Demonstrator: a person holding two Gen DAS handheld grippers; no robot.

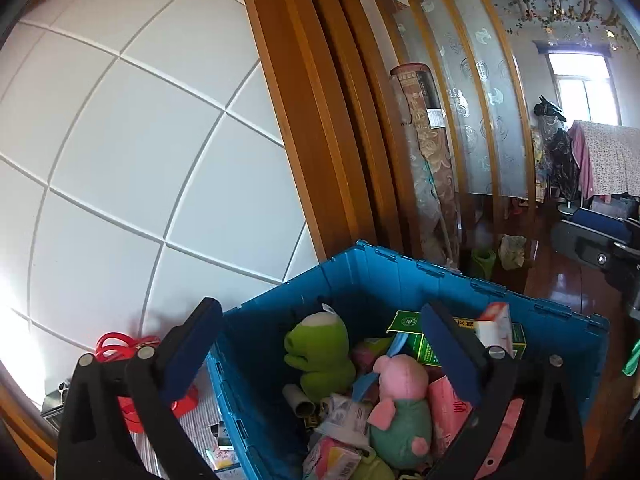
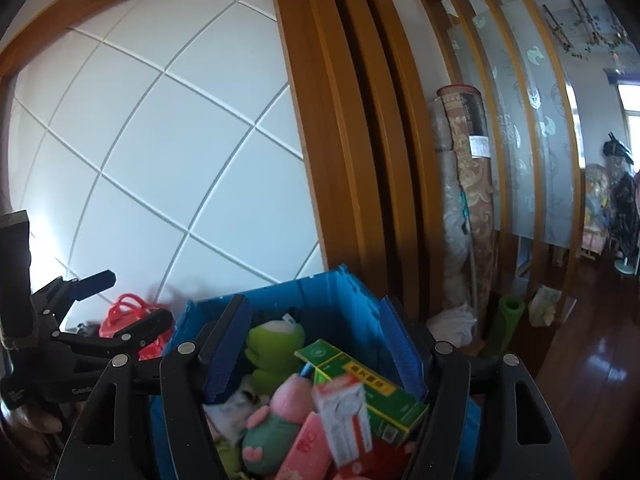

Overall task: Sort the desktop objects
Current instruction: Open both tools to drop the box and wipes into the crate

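Note:
A blue plastic crate (image 1: 360, 272) (image 2: 280, 300) stands against the white panelled wall. It holds a green frog plush (image 1: 320, 348) (image 2: 272, 344), a pink pig plush (image 1: 400, 400) (image 2: 276, 416), a green carton (image 2: 368, 388) and pink packs. My left gripper (image 1: 320, 308) hangs over the crate's left rim, open wide with nothing between its fingers; it also shows in the right wrist view (image 2: 138, 300). My right gripper (image 2: 314, 304) is open above the crate. A blurred white and red box (image 2: 344, 412) (image 1: 496, 328) sits tilted over the green carton, below the right gripper, untouched by its pads.
A red bag (image 2: 128, 316) (image 1: 120, 344) lies left of the crate by the wall. Right of the crate are a wooden door frame (image 2: 340, 140), a rolled carpet (image 2: 468, 200), a green roll (image 2: 504, 328) and glossy wooden floor (image 2: 592, 360).

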